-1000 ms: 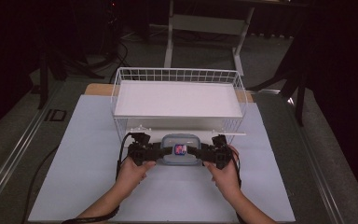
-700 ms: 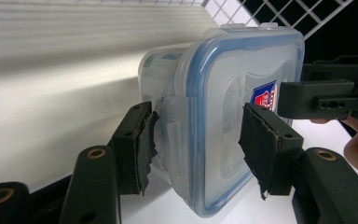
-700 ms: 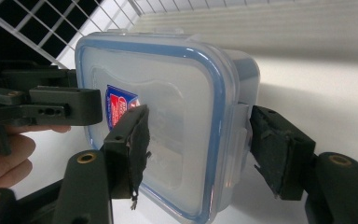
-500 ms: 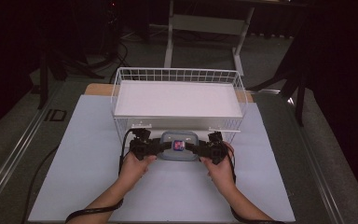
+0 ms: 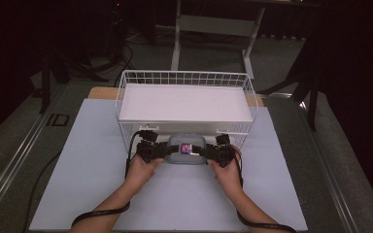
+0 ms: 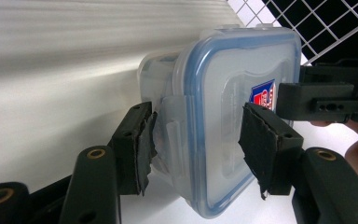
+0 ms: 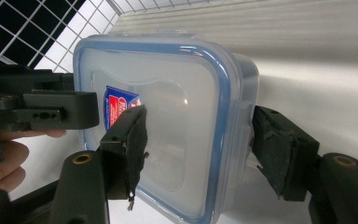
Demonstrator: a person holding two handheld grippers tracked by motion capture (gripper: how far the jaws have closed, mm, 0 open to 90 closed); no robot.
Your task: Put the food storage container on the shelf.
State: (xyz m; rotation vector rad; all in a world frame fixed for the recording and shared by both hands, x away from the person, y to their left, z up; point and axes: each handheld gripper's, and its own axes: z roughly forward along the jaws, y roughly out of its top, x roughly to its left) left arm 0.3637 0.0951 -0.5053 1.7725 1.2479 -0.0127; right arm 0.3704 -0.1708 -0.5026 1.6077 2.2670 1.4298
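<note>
A clear plastic container [image 5: 187, 149] with a blue-rimmed lid and a red and blue label lies between my two grippers, just in front of the wire basket [image 5: 184, 74]. My left gripper [image 5: 167, 150] clamps its left edge. In the left gripper view the pads [image 6: 137, 149] press the container [image 6: 223, 84] from lid and underside. My right gripper [image 5: 205, 152] straddles the right edge. Its jaws have just been opening with the container [image 7: 168, 74] between them. One pad [image 7: 130, 144] lies by the lid, and the other stands a sliver off the latch side.
The white wire basket holds a white board [image 5: 184, 103] and stands at the back of a pale mat [image 5: 77, 174]. Its front wall is right behind the container. Dark floor, a rail [image 5: 9, 160] and a stand's legs [image 5: 213, 29] surround the table.
Both hands have carried the container a little farther from the person, toward the basket's front wall, and lower onto the mat.
</note>
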